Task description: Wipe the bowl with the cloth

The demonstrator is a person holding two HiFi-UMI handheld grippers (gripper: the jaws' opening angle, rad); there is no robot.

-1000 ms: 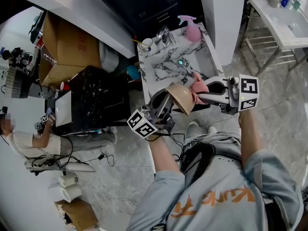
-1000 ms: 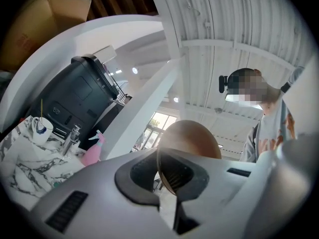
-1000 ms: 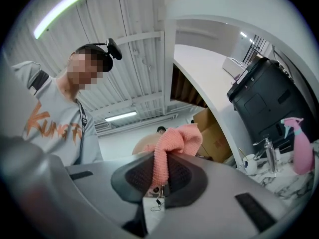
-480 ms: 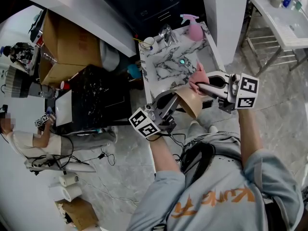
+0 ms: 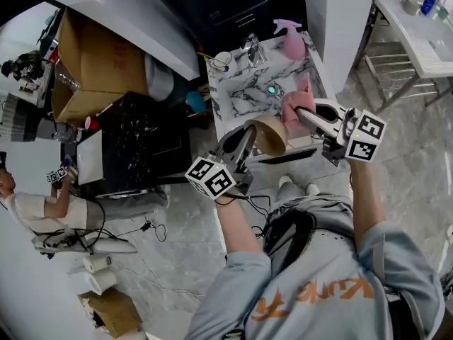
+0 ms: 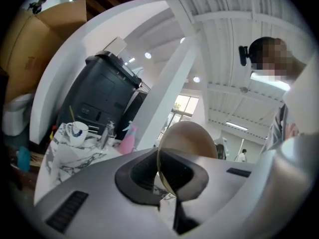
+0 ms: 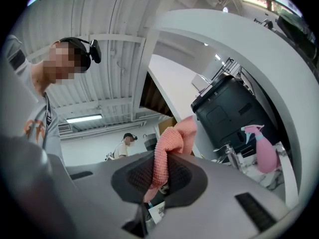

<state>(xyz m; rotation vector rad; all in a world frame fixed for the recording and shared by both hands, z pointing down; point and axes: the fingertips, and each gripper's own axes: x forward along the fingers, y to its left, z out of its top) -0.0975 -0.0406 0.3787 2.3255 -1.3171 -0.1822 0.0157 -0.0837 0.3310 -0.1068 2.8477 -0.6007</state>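
Biggest thing first: the marble bench point(image 5: 237, 103) was below me, and I give every place from it. Both tools were up in the air over its near edge, nothing resting on it.

My left hand-held gripper point(image 5: 246, 134) was over the bench's near edge. It was closed almost all the way, pinching the rim of the bowl point(image 5: 269, 134), and in the left gripper view that thin rim stood between the two pads point(image 6: 172, 176). My right hand-held gripper point(image 5: 306, 113) came in over the bench's near right corner, clamped on the pink cloth point(image 5: 297, 105), with a wad of it bunched out past the tips.

The bowl was tipped onto its side above the bench's near edge, held by the rim alone. The cloth was just beside it, on the side toward the right corner. I couldn't tell whether they were touching.

My read: this was the approach, both tools loaded and the wipe not yet started. Next I'd press the bunched cloth into the bowl and sweep round the wall while the left hand braced. With only a rim pinch, a hard push could twist the bowl loose.
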